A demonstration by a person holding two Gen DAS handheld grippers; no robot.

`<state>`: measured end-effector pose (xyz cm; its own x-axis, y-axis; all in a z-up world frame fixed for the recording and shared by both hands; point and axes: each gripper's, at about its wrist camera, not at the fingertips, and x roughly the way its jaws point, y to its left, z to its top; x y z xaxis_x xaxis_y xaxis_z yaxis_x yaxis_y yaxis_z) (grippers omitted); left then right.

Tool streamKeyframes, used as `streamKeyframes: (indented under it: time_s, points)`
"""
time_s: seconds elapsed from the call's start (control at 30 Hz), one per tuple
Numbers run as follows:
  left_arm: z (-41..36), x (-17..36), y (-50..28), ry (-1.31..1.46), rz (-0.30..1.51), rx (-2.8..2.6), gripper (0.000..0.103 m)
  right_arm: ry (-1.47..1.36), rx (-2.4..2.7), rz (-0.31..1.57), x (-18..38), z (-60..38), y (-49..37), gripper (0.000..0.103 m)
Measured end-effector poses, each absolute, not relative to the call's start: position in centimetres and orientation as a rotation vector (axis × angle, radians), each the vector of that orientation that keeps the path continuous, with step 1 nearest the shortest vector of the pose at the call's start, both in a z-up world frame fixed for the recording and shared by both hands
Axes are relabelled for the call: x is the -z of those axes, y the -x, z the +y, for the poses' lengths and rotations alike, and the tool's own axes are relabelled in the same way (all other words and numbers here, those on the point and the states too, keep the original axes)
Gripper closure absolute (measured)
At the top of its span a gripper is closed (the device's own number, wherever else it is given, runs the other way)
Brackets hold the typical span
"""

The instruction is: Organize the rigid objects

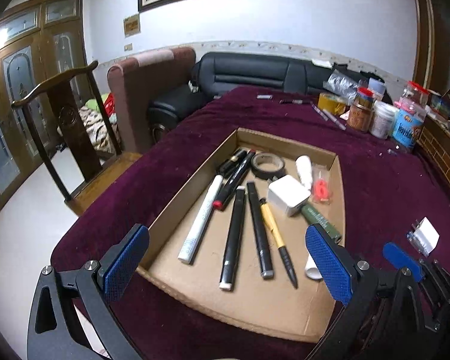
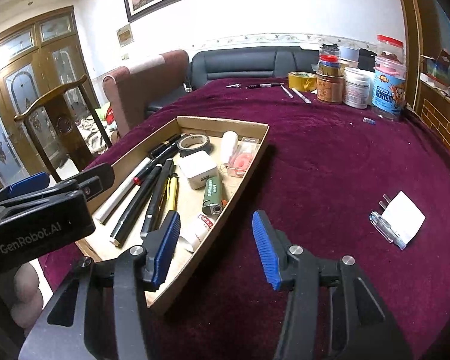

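Observation:
A shallow cardboard tray (image 1: 195,168) (image 2: 256,153) lies on the purple tablecloth. It holds several pens and markers (image 1: 234,234) (image 2: 144,198), a tape roll (image 1: 268,165), a white charger cube (image 1: 288,196) (image 2: 198,169), a green lighter (image 2: 211,195) and a white tube (image 2: 198,229). A white plug adapter with a clear pen (image 2: 400,220) (image 1: 424,235) lies on the cloth to the right. My left gripper (image 1: 228,265) is open and empty over the tray's near end. My right gripper (image 2: 216,249) is open and empty above the tray's right wall.
Jars, tubs and a yellow tape roll (image 2: 301,81) stand at the table's far right, with loose pens (image 2: 264,85) beside them. A wooden chair (image 1: 63,114), a brown armchair and a black sofa (image 1: 255,72) stand beyond the table's left and far edges.

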<state>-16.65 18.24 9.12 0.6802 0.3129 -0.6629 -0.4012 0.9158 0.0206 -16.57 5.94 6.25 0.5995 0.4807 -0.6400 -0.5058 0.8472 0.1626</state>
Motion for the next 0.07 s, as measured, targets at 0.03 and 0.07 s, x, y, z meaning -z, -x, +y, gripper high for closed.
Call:
streamKeyframes:
  time_s: [0.03, 0.07]
  points:
    - [18.45, -9.09, 16.56, 0.140, 0.731, -0.402, 0.001, 0.045, -0.563, 0.735, -6.18, 5.99, 16.51, 0.054]
    - [18.55, -9.02, 16.48, 0.146, 0.738, -0.397, 0.001, 0.045, -0.556, 0.740, -6.11, 5.94, 16.41, 0.054]
